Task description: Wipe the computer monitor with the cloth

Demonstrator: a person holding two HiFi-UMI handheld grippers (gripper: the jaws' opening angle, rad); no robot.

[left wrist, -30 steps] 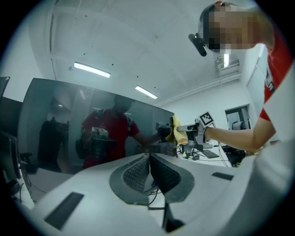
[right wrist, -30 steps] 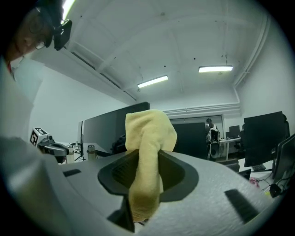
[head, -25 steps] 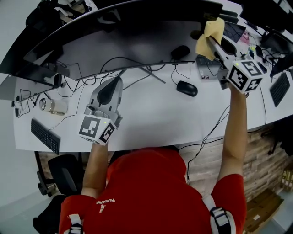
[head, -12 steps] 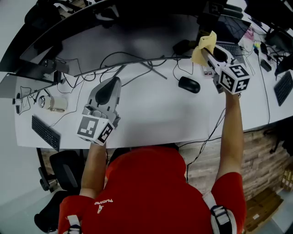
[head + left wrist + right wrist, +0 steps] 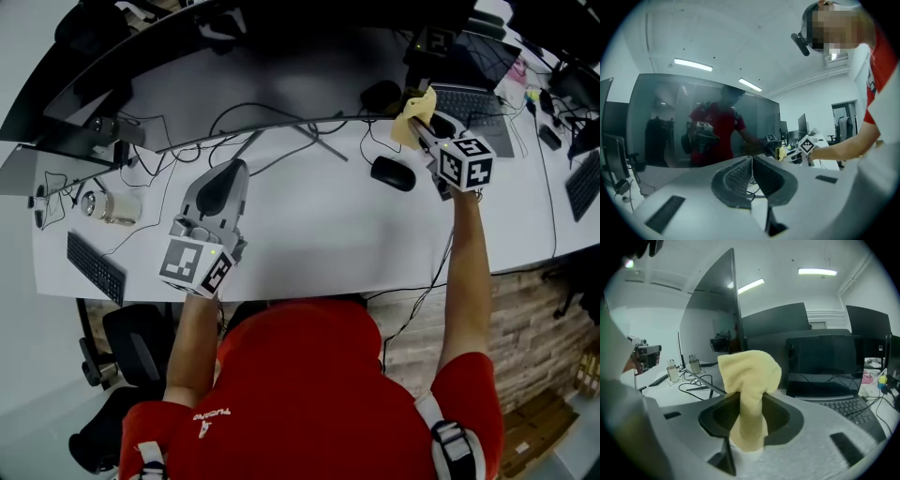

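The wide curved monitor runs along the back of the white desk, its dark screen mirroring the person. A yellow cloth sticks up between the jaws of my right gripper, off the monitor's right end and above the desk. In the right gripper view the cloth fills the gap of the right gripper; the jaws are opening but both pads still touch it. My left gripper rests on the desk below the screen's middle. The left gripper is shut with nothing in it.
A black mouse lies just left of the right gripper, and a second mouse sits nearer the screen. An open laptop stands at the right. Cables, a jar and a keyboard lie at the left.
The right gripper has come down and back from the monitor's right end with the cloth, and now hangs lower over the desk. The left gripper has stayed put.
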